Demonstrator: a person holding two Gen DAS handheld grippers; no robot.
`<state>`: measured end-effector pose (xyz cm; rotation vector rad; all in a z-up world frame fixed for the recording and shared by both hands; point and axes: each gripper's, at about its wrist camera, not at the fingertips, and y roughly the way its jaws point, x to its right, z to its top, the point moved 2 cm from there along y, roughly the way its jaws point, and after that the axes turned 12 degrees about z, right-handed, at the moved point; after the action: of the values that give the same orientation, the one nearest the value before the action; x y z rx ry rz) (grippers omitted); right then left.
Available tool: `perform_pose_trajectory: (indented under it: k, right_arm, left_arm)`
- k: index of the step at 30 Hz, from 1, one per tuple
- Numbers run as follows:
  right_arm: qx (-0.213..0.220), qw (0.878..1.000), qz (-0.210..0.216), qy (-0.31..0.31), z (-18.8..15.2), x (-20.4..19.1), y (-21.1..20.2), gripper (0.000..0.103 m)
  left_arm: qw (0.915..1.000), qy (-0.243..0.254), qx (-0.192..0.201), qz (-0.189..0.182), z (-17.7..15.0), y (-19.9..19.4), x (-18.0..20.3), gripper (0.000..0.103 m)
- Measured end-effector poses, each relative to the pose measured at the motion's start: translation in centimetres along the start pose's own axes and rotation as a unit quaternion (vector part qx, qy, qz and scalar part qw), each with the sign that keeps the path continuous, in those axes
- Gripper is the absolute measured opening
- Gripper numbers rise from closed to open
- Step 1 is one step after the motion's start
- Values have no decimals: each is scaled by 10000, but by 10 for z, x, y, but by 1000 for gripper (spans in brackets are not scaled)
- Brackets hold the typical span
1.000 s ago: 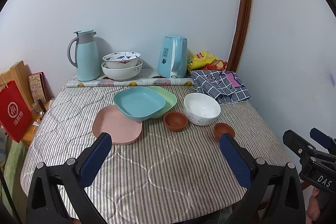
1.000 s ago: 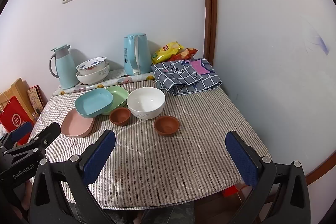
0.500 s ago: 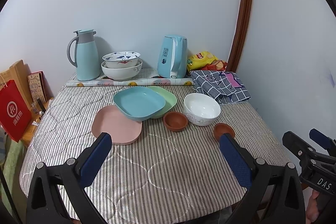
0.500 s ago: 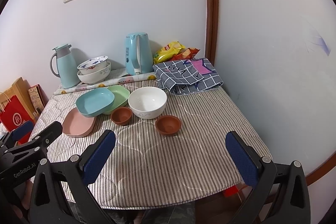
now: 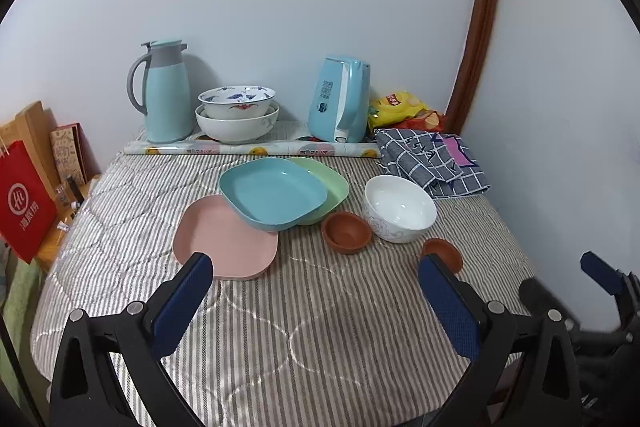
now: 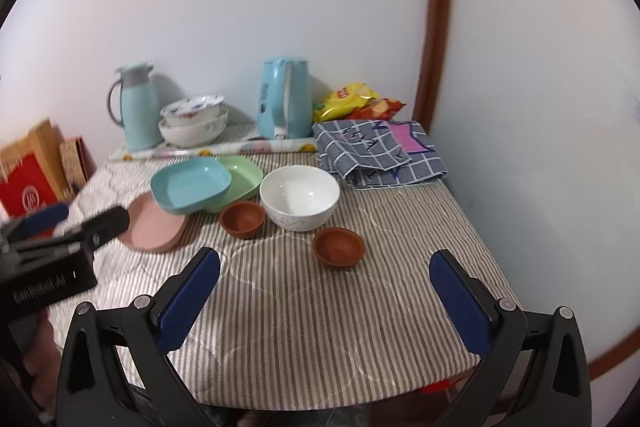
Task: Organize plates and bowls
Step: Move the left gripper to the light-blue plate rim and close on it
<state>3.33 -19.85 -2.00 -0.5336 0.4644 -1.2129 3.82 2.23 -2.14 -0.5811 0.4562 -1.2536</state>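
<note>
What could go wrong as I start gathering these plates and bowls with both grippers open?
The blue plate rests tilted across the pink plate and green plate, so pulling a lower one may slide it off. The nearer brown bowl sits towards the table's front edge and could be nudged off. The quilted cloth may bunch under a dragged dish.

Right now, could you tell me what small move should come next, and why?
Probably ease the right hand-held gripper forward toward the nearer brown bowl: it sits loose and closest, both hand-held grippers are open and empty, and its twin waits beside the white bowl.
</note>
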Motion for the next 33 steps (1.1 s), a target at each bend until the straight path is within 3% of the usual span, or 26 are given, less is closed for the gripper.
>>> perform_pose_trajectory:
  k: [7,19,25,29,33]
  right_arm:
    - [-22,9996,110,-270,6,-9,28,103]
    - [-309,9959,731,430,26,7,85,103]
    - [-555,9953,748,252,45,-3,117,103]
    - [-807,9921,910,292,52,-11,142,101]
    - [-845,9909,1037,175,61,-23,159,100]
  left_arm:
    - [9999,-83,69,-32,10,21,-4,103]
    - [9997,-76,135,172,31,64,-1,103]
    - [9991,-386,-181,-25,46,92,-14,103]
    - [9987,-187,-293,382,53,114,-19,103]
    - [9973,-253,-512,466,58,136,-31,103]
